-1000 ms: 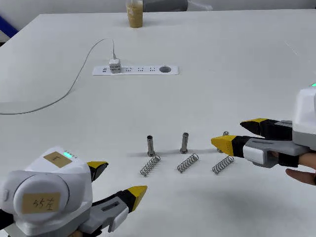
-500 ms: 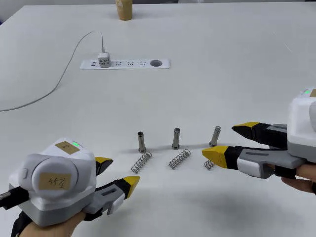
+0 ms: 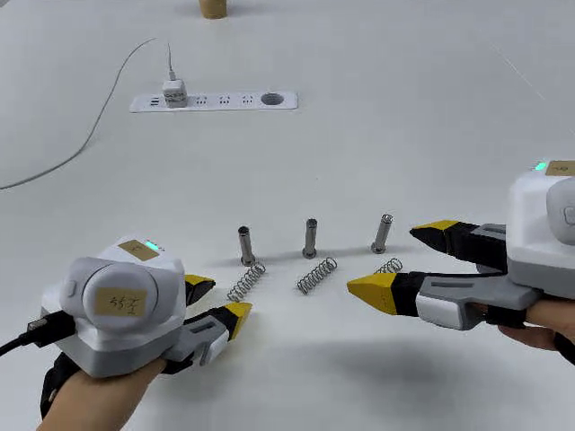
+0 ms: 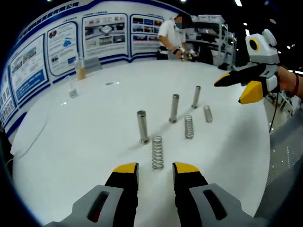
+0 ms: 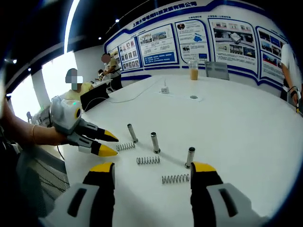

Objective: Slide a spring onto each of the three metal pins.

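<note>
Yellow-tipped left tongs, lower left, stand slightly parted and empty. The right tongs gape wide, empty, near the rightmost spring. Mid-frame, three springs lie on the white desk, each just below an upright metal pin.

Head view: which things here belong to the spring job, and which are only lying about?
For the job: left pin, middle pin, right pin, left spring, middle spring, right spring, left gripper and right gripper, both open.

Lying about: power strip, charger, cable, cup.
</note>
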A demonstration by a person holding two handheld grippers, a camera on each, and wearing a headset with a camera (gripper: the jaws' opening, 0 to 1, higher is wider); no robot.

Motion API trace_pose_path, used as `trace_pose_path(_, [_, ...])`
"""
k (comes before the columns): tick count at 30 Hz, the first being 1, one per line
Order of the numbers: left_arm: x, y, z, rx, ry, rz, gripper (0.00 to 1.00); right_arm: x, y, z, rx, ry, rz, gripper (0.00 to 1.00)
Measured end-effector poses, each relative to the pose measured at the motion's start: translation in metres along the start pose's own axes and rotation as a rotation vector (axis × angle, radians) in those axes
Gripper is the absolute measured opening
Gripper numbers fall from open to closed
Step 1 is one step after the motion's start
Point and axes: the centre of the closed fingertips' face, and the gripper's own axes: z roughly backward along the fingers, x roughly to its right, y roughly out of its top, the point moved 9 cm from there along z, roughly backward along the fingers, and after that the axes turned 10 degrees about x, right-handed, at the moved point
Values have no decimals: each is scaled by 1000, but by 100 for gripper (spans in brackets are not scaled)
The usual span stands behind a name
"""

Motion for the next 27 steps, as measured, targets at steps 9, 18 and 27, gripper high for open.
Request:
trace_pose_path(9, [-3,-2,-5,-16,-10,-17,25,-1,-8,2,-22,3,-2,68])
trace_pose_path(18, [-2,-1,-9,-7,-12,-22,14,-2,-11,5,-26,-17,-17,68])
trace_pose_path(27, [-3,-3,-6,8,-2,57,10,1,-10,5,-10,-51,-94,66])
